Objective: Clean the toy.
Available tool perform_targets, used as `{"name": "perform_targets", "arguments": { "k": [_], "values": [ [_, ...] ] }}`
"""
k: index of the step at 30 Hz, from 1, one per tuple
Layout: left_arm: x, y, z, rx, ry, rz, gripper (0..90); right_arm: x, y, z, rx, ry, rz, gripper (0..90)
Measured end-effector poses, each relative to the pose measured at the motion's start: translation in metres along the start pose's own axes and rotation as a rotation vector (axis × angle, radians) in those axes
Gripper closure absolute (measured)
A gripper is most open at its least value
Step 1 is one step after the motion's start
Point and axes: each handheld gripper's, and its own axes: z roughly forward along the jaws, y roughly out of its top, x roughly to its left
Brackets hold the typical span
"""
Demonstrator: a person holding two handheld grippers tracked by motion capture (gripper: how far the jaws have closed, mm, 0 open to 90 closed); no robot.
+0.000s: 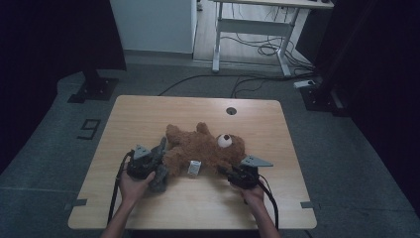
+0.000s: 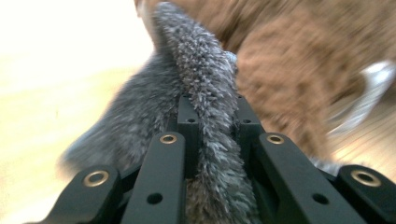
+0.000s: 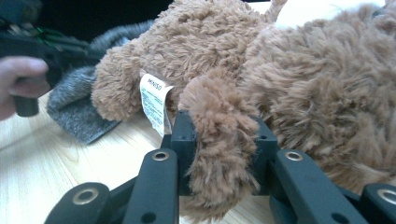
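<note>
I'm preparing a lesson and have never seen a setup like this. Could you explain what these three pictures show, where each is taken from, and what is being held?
A person at a wooden table holds a two-jaw tool in each hand. The high view looks down from above; the other two cameras ride on the tools, looking along their black jaws. A brown teddy bear with a white label lies on the table. The left gripper is shut on a grey fuzzy cloth beside the bear. The right gripper is shut on one of the bear's limbs.
</note>
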Motion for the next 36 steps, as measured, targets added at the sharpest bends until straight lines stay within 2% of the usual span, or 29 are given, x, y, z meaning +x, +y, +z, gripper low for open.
{"name": "perform_targets", "arguments": {
  "k": [1, 3, 5, 6, 7, 9, 10, 11, 12, 13, 14, 15, 16, 18, 21, 23, 24, 25, 26, 29, 30, 36],
  "values": [
    [0.0, 0.0, 0.0, 0.0, 0.0, 0.0, 77.7, 0.0, 0.0, 0.0, 0.0, 0.0, 0.0, 70.1],
    [-0.011, 0.013, -0.01, -0.043, -0.013, 0.03, 77.8, 0.0, 0.0, 0.0, -0.001, 0.001, 0.001, 70.1],
    [-0.027, 0.029, -0.019, -0.085, -0.041, 0.07, 77.7, 0.0, 0.0, 0.0, -0.002, 0.001, 0.003, 70.1],
    [-0.042, 0.04, -0.022, -0.102, -0.06, 0.102, 77.7, 0.0, 0.0, 0.0, -0.003, 0.002, 0.001, 70.1],
    [-0.042, 0.04, -0.022, -0.102, -0.06, 0.102, 77.6, 0.0, 0.0, 0.0, -0.003, 0.002, 0.001, 70.1],
    [-0.064, 0.053, -0.019, -0.106, -0.081, 0.148, 77.5, 0.001, 0.0, 0.0, -0.003, 0.002, 0.001, 70.1],
    [-0.082, 0.061, -0.013, -0.104, -0.116, 0.174, 77.4, 0.001, 0.0, 0.0, -0.003, 0.002, 0.001, 70.1],
    [-0.092, 0.065, -0.008, -0.099, -0.134, 0.192, 77.4, 0.001, 0.0, 0.0, -0.002, 0.002, 0.0, 70.1],
    [-0.092, 0.065, -0.008, -0.099, -0.134, 0.192, 77.4, 0.001, 0.0, 0.0, -0.002, 0.002, 0.0, 70.1],
    [-0.103, 0.068, -0.002, -0.093, -0.15, 0.208, 77.4, 0.001, 0.0, 0.0, -0.002, 0.002, 0.001, 70.1],
    [-0.122, 0.074, 0.012, -0.075, -0.186, 0.233, 77.4, 0.001, 0.0, 0.0, 0.0, 0.005, 0.0, 70.1],
    [-0.122, 0.074, 0.012, -0.075, -0.186, 0.233, 77.4, 0.001, 0.0, 0.0, 0.0, 0.005, 0.0, 70.1],
    [-0.132, 0.076, 0.023, -0.056, -0.205, 0.243, 77.4, 0.001, 0.0, 0.0, 0.0, 0.005, 0.002, 70.1],
    [-0.141, 0.076, 0.042, -0.013, -0.216, 0.246, 77.4, 0.001, 0.0, 0.0, 0.001, 0.006, 0.003, 70.1],
    [-0.142, 0.067, 0.067, 0.056, -0.196, 0.244, 77.4, 0.001, 0.0, -0.001, 0.001, 0.006, 0.002, 70.1],
    [-0.133, 0.058, 0.076, 0.073, -0.193, 0.216, 77.5, 0.0, 0.001, -0.002, 0.001, 0.005, -0.001, 70.1],
    [-0.128, 0.055, 0.076, 0.069, -0.208, 0.193, 77.6, 0.0, 0.001, -0.002, 0.007, 0.008, -0.004, 70.1],
    [-0.125, 0.053, 0.076, 0.068, -0.214, 0.181, 77.7, -0.001, 0.001, -0.002, 0.01, 0.01, -0.004, 70.1],
    [-0.123, 0.052, 0.074, 0.066, -0.209, 0.187, 77.7, -0.001, 0.001, -0.002, 0.01, 0.01, -0.004, 70.1],
    [-0.12, 0.048, 0.064, 0.062, -0.164, 0.239, 77.6, -0.001, 0.001, -0.002, 0.006, 0.012, 0.002, 70.1],
    [-0.118, 0.047, 0.062, 0.061, -0.157, 0.246, 77.6, -0.001, 0.001, -0.003, 0.007, 0.009, -0.002, 70.1],
    [-0.094, 0.039, 0.036, 0.023, -0.097, 0.234, 77.4, -0.001, 0.001, -0.003, 0.006, 0.01, -0.002, 70.2]
  ]
}}
